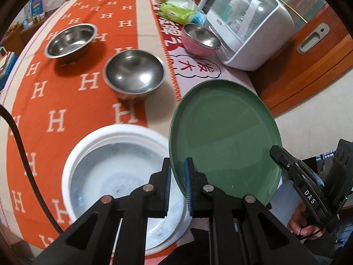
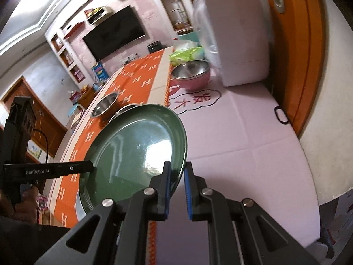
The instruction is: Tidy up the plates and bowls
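A green plate is held tilted above the table edge. My left gripper is shut on its near rim. My right gripper is shut on the opposite rim of the green plate, and shows in the left wrist view at the plate's right edge. A white plate lies on the orange cloth under my left gripper. Two steel bowls stand farther on the cloth. A pink bowl with a steel inside sits by a white appliance.
A white countertop appliance stands at the back right, with green tissue packs beside it. A white mat with red characters covers the table's right part. A wooden door is to the right. A black cable hangs at left.
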The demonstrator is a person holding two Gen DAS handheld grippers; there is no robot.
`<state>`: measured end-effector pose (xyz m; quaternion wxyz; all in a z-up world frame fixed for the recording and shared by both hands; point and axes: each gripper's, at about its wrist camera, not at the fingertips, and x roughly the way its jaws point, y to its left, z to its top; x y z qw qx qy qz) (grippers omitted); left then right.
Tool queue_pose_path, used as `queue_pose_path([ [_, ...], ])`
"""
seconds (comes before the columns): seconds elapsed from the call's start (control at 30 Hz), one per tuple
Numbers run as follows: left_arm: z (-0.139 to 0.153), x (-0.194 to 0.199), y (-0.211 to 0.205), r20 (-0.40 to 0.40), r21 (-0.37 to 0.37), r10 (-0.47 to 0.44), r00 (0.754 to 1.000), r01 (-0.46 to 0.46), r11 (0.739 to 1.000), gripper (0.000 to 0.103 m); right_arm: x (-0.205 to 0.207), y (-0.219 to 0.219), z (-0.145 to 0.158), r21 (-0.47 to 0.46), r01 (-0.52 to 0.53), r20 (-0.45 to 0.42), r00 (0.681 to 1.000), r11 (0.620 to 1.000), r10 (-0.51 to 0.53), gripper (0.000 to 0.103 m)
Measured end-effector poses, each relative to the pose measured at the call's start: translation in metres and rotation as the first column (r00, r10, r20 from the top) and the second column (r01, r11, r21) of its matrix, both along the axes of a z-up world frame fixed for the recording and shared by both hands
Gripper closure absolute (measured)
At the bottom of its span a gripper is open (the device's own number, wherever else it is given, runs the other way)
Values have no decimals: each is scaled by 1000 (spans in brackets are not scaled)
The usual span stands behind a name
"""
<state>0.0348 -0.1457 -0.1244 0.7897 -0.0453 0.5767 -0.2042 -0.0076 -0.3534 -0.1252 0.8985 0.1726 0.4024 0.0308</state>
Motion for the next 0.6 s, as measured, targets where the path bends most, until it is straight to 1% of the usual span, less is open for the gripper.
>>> queue_pose_path([
  [0.23,-3,-16,39,-6,-15,63,998,-63,998,93,-10,40,6,-73,-90,-11,996,993,89,90],
  [0.4,-9,-26,69,-13,-23,116,993,-116,993,93,-14,72,3,-129,-167,-40,986,977,163,89],
  [0.6,-19,-33,94,-27,-12,161,987,-161,987,93,-11,99,-3,-160,-232,-76,972,959,222,88],
])
